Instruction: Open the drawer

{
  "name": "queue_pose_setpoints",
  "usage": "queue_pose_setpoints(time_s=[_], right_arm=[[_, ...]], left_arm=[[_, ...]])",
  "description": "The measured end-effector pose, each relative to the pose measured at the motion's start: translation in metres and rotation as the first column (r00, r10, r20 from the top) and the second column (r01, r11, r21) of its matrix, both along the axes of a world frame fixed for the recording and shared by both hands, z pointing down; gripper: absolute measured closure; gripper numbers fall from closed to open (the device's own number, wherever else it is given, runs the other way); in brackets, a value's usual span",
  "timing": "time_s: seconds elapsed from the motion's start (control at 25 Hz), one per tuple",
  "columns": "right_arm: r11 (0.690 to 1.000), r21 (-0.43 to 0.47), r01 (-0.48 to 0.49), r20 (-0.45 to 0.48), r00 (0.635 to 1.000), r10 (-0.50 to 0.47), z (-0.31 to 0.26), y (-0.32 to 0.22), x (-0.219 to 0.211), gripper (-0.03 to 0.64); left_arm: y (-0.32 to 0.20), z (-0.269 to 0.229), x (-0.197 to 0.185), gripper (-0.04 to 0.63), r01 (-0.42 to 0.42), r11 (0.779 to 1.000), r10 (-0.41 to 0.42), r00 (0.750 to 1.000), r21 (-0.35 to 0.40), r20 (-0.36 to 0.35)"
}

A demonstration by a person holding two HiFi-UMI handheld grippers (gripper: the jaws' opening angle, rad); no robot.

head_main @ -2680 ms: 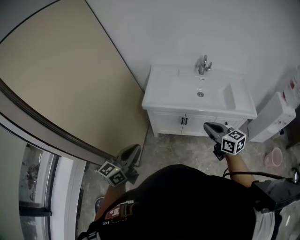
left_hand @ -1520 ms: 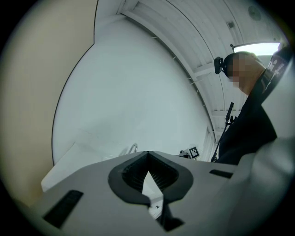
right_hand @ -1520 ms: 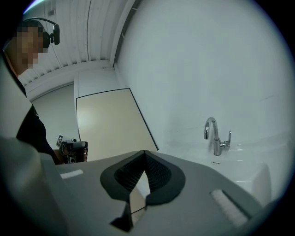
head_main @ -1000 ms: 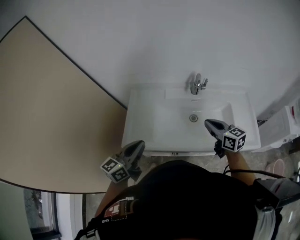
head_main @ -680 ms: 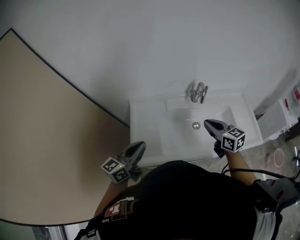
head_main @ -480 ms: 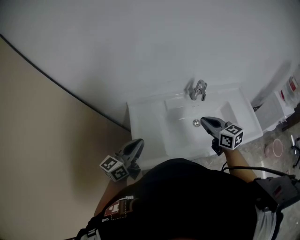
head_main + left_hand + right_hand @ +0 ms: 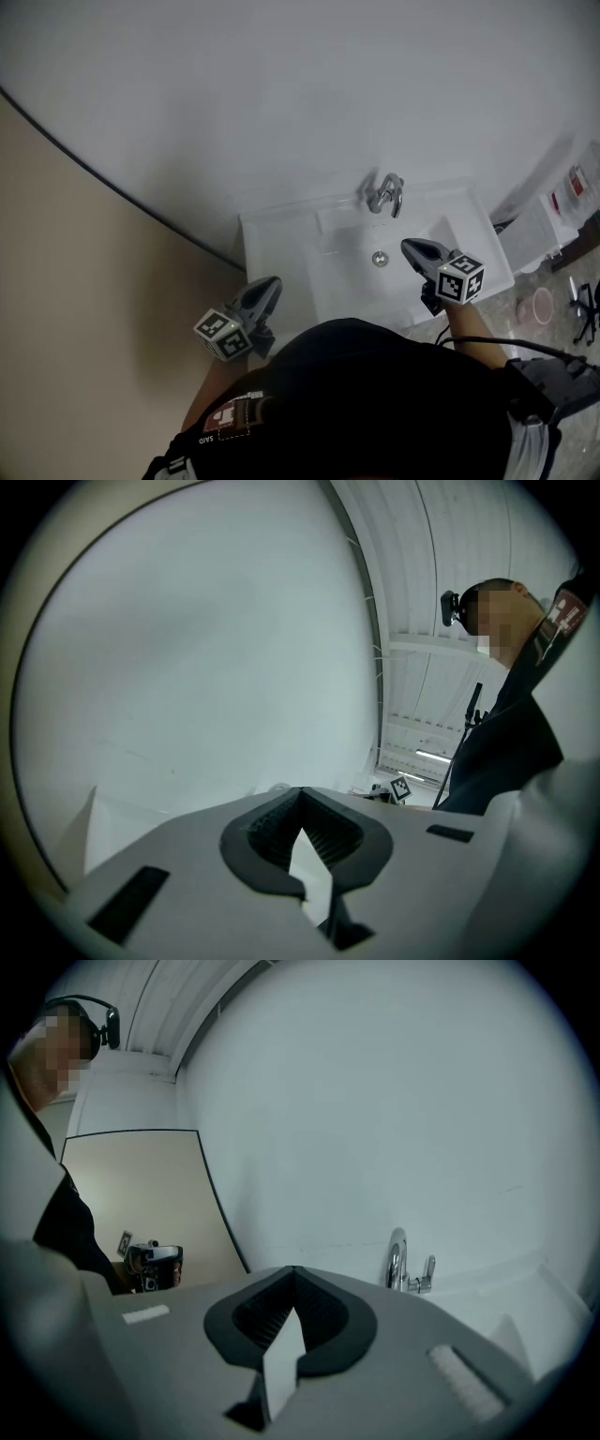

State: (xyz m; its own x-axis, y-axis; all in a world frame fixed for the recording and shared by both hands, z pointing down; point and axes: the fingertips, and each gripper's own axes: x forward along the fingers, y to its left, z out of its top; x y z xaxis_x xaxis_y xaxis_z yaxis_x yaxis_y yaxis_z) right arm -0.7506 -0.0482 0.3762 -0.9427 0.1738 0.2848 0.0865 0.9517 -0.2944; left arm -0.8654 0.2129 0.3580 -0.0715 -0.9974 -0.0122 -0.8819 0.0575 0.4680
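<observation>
The left tongs (image 7: pixel 270 282) are closed with nothing between them, held just off the left front corner of the sink (image 7: pixel 277 234). The right tongs (image 7: pixel 410 247) are closed and empty too. They hang over the basin, tip just right of the drain (image 7: pixel 380 258). Each carries a cube (image 7: pixel 223 335) of black-and-white square markers, with no letters on them.

A chrome tap (image 7: pixel 385 194) stands at the back of the sink against the plain white wall (image 7: pixel 281 94), and from the right tongs' own view it rises just beyond their tip. The drawer is not to be seen: the space below the sink is hidden by its front edge and the person's dark top (image 7: pixel 375 394).

To the right stands a white box (image 7: pixel 536 230) with a red label (image 7: pixel 562 200), its print too small to read. Near it a pink bowl (image 7: pixel 534 307) sits on the floor (image 7: pixel 562 309). A beige panel (image 7: pixel 75 300) fills the left.
</observation>
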Motion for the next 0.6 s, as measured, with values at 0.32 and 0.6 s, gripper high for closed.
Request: queue_pose_setpoints(time_s=[0.32,0.6], right_arm=[[0.999,-0.006,0.052,0.005,0.999,-0.052,0.001,-0.031,-0.016,0.618],[1.0,-0.005,-0.01,-0.016,1.0,0.01,0.005,-0.037,-0.014,0.618]], left_arm=[[-0.019,-0.004,0.006,0.595,0.039,0.999,-0.038,0.999,-0.012,0.025],[-0.019,-0.003,-0.004,0.595,0.001,1.0,-0.001,1.0,-0.029,-0.006]])
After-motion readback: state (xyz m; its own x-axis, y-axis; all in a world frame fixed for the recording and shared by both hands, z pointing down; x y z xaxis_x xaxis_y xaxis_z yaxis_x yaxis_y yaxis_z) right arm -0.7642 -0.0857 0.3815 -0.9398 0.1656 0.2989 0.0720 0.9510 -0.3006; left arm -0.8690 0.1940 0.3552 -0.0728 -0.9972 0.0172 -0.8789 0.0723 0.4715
